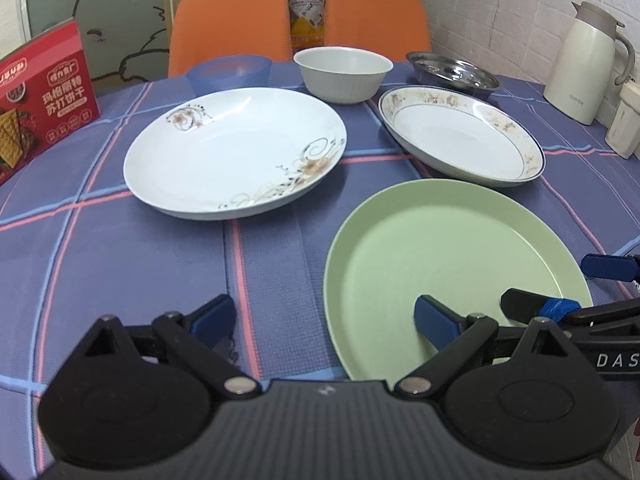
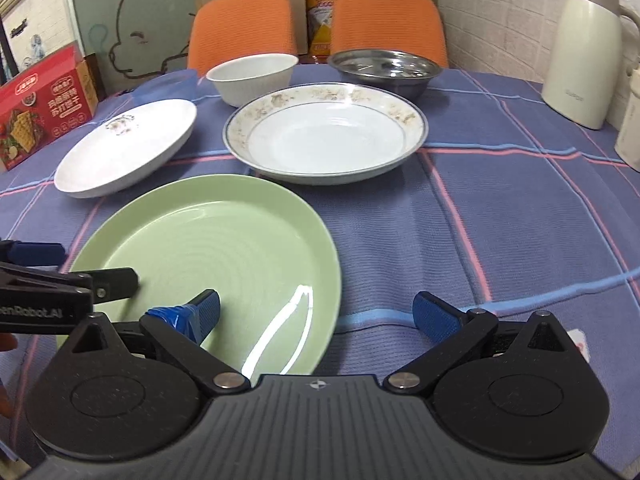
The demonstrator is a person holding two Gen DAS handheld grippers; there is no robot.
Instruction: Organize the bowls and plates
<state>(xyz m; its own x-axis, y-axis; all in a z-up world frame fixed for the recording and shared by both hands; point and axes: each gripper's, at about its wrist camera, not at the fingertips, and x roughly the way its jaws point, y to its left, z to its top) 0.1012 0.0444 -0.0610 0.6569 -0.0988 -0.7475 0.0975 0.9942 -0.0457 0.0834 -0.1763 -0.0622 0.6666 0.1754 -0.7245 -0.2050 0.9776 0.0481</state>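
Note:
A light green plate (image 1: 440, 248) (image 2: 208, 248) lies nearest on the checked cloth. My left gripper (image 1: 324, 322) is open and straddles the plate's left rim, one pad over the plate and one over the cloth. My right gripper (image 2: 318, 314) is open and straddles its right rim the same way. Behind lie a white plate with swirl flowers (image 1: 232, 152) (image 2: 124, 148) and a floral-rimmed plate (image 1: 460, 136) (image 2: 324, 132). Further back stand a blue bowl (image 1: 228, 74), a white bowl (image 1: 342, 74) (image 2: 252, 78) and a steel bowl (image 1: 452, 70) (image 2: 384, 70).
A red cracker box (image 1: 44, 100) (image 2: 44, 108) stands at the table's left edge. At the right are a cream thermos jug (image 1: 584, 64) (image 2: 584, 48) and a white container (image 1: 624, 120). Two orange chairs (image 1: 232, 20) stand behind the table.

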